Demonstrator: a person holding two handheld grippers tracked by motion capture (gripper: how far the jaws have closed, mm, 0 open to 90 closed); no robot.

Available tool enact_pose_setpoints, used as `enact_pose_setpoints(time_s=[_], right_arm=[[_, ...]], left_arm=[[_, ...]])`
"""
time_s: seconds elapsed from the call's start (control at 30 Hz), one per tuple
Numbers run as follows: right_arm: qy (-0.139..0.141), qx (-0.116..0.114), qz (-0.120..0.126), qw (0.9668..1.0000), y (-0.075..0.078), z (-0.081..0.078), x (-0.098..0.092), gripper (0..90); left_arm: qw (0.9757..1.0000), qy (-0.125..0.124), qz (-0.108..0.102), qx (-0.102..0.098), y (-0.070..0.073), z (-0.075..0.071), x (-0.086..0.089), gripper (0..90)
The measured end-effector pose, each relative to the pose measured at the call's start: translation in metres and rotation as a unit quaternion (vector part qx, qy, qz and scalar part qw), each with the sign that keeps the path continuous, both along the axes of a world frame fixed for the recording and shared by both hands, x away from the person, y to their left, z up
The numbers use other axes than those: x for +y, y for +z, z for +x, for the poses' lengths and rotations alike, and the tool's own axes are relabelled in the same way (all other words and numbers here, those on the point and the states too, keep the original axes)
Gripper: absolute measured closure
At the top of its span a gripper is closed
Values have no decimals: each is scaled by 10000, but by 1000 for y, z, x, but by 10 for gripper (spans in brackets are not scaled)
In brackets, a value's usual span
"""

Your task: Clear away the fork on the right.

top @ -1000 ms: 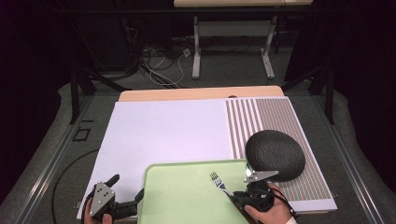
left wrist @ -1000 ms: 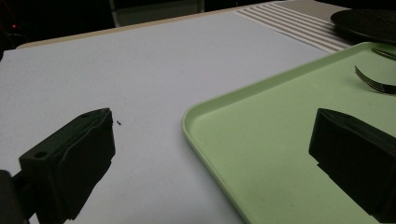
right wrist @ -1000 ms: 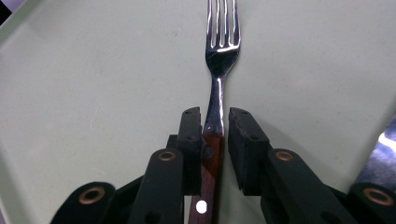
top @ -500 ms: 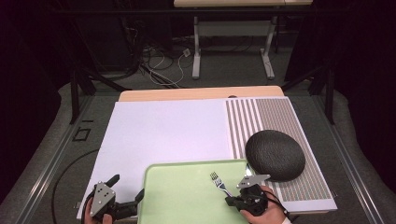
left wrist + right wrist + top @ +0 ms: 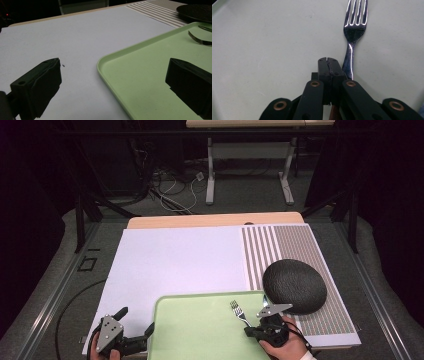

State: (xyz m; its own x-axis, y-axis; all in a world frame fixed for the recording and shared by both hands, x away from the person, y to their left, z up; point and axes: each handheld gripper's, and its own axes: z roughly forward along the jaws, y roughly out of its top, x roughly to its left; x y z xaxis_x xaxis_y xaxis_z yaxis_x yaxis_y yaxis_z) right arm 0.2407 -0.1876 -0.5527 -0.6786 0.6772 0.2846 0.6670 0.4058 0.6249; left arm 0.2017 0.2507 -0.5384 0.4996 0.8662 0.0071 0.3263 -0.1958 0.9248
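**A:** As the right tongs (image 5: pixel 328 62) are fully closed, with the two pads pressed together, does the person really have the fork (image 5: pixel 354 27)?

**B:** It does not look so. The fork lies flat on the green tray (image 5: pixel 120 75), at the tray's right end, near the dark plate (image 5: pixel 295 285). In the right gripper view its handle runs just beside the right pad and goes under the arm of the tongs. Whether some part lower down is pinched, one cannot tell.

**A:** So what should the person do to make this step well?

**B:** Probably the person should open the right tongs a little and shift them sideways, until the handle is between the pads. Then the tongs should go low, almost to the tray, and close on the narrow neck of the handle. A flat, shiny fork may slip or turn if only one edge is caught.

**A:** And the left tongs (image 5: pixel 115 77)?

**B:** They stand wide open and hold nothing. One jaw is over the white sheet (image 5: pixel 175 260) on the desk (image 5: pixel 215 220), the other over the tray's left end. If the tray slides when the fork is lifted, the person could close them on the rim to keep it steady.
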Motion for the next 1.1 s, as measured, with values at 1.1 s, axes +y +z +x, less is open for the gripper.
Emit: enact_pose_setpoints(time_s=[1.1], right_arm=[[-566,118,54,9983,0,11,-27,900]], left_arm=[[10000,-9,5,-13,0,0,0,6]])
